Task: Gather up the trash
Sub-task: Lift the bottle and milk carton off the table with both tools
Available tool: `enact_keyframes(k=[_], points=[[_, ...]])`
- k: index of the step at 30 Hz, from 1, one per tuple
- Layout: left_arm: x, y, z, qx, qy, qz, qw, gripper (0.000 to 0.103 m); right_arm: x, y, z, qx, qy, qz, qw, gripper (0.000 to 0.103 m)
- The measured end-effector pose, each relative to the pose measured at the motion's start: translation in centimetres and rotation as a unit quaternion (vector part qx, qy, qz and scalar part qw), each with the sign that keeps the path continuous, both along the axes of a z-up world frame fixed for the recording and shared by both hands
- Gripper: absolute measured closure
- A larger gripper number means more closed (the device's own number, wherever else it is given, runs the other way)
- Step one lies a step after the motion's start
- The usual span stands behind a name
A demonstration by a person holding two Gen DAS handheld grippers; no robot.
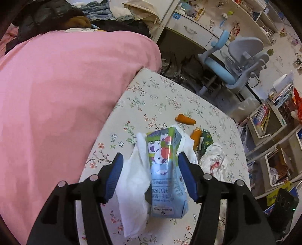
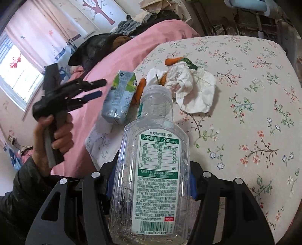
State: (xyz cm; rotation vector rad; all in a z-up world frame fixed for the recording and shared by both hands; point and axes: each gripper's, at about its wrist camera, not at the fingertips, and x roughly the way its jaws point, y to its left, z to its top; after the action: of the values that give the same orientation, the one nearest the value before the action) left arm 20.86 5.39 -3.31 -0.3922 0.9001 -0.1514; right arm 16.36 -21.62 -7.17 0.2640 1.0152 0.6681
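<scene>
A blue-green milk carton (image 1: pixel 166 169) lies on the floral table (image 1: pixel 207 105) with a white tissue (image 1: pixel 134 181) beside it. My left gripper (image 1: pixel 151 173) is open with its blue fingers on either side of carton and tissue, not touching them. It also shows in the right wrist view (image 2: pixel 97 88), left of the carton (image 2: pixel 120 98). My right gripper (image 2: pixel 149 181) is shut on an empty clear plastic bottle (image 2: pixel 151 169) with a green label. Carrot pieces (image 1: pixel 185 119), a green wrapper (image 1: pixel 206 138) and crumpled white paper (image 1: pixel 215 160) lie beyond the carton.
A pink blanket (image 1: pixel 56 98) covers the bed along the table's left edge, with piled clothes (image 1: pixel 56 17) behind. A blue-grey desk chair (image 1: pixel 239 64), a desk and crowded book bins (image 1: pixel 268 116) stand past the table's far edge.
</scene>
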Motion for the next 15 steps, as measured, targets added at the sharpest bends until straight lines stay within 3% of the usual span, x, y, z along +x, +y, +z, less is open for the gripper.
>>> enact_keyframes(k=[3, 8, 15], points=[[0.2, -0.6, -0.3, -0.007, 0.005, -0.019, 0.9998, 0.045, 0.0, -0.2, -0.3, -0.001, 0.003, -0.002, 1.0, 0.047], [0.8, -3.2, -1.3, 0.051, 0.014, -0.042, 0.9977, 0.045, 0.0, -0.2, -0.3, -0.001, 0.005, -0.001, 1.0, 0.047], [0.2, -6.4, -0.7, 0.106, -0.026, -0.089, 0.9901, 0.045, 0.0, -0.4, -0.6, -0.003, 0.009, -0.005, 1.0, 0.046]])
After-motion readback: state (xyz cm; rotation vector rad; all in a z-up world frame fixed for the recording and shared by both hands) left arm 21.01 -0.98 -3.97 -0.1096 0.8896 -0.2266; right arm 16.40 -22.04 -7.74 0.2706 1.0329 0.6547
